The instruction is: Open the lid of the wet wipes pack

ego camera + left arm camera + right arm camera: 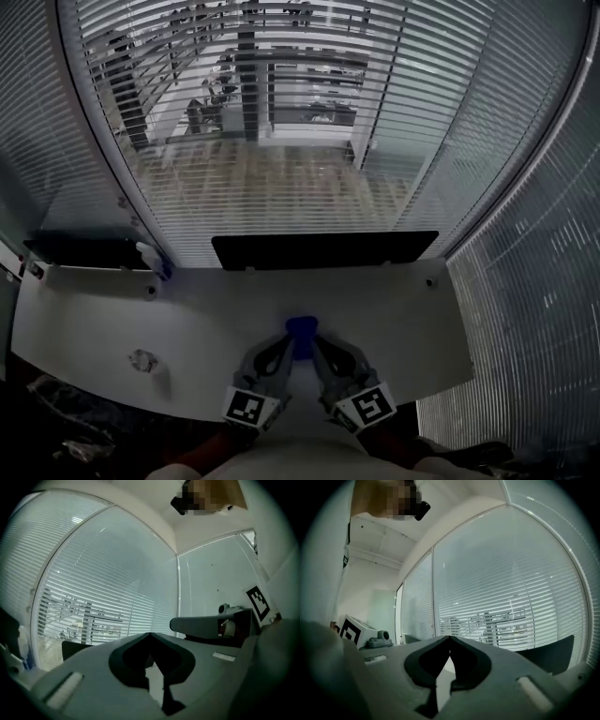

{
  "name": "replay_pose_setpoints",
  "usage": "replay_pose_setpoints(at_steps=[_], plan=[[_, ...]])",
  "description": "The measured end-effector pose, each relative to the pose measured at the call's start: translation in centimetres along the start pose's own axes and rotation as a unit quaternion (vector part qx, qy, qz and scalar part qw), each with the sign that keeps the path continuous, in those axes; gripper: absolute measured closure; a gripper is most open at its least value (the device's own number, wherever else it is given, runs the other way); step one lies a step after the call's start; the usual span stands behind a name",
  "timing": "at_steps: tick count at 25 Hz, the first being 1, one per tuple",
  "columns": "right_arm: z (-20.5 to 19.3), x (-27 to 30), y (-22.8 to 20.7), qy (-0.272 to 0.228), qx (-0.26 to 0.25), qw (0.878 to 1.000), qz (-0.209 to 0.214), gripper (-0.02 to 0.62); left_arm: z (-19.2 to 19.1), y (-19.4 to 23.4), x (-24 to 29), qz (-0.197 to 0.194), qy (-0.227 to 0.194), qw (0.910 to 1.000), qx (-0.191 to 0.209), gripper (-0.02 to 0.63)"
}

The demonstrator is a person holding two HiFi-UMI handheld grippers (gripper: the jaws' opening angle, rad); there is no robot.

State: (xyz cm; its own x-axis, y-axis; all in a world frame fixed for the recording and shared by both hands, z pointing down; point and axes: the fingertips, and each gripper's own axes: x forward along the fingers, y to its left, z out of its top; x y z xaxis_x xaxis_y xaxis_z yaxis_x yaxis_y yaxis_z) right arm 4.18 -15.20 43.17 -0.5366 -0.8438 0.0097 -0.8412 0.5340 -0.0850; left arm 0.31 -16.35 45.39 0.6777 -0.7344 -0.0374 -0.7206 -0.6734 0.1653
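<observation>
In the head view a small blue thing (302, 328) shows on the white table (94, 309), just past the tips of both grippers. I cannot tell whether it belongs to the wet wipes pack. My left gripper (285, 345) and right gripper (319, 345) hover side by side near the table's front edge, tips angled toward each other. In the left gripper view the left gripper (150, 634) points level at the window blinds, tips together, nothing between them. The right gripper (450, 637) looks the same in its own view.
A long black bar (323, 249) stands at the table's back edge, with window blinds (281, 141) behind it. A dark object (84, 251) and a small bottle (155, 260) sit at the back left. A small crumpled item (141, 360) lies front left.
</observation>
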Motion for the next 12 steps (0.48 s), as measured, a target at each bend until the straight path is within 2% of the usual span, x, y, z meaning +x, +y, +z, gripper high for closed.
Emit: replay_pose_setpoints(at_steps=[6, 12], plan=[[0.74, -0.39, -0.24, -0.022, -0.001, 1.000, -0.004, 0.594, 0.65, -0.07, -0.11, 0.006, -0.006, 0.9999, 0.009, 0.604], [0.86, -0.52, -0.38, -0.019, -0.004, 1.000, -0.006, 0.595, 0.89, 0.03, -0.03, 0.010, -0.005, 0.9999, 0.007, 0.604]])
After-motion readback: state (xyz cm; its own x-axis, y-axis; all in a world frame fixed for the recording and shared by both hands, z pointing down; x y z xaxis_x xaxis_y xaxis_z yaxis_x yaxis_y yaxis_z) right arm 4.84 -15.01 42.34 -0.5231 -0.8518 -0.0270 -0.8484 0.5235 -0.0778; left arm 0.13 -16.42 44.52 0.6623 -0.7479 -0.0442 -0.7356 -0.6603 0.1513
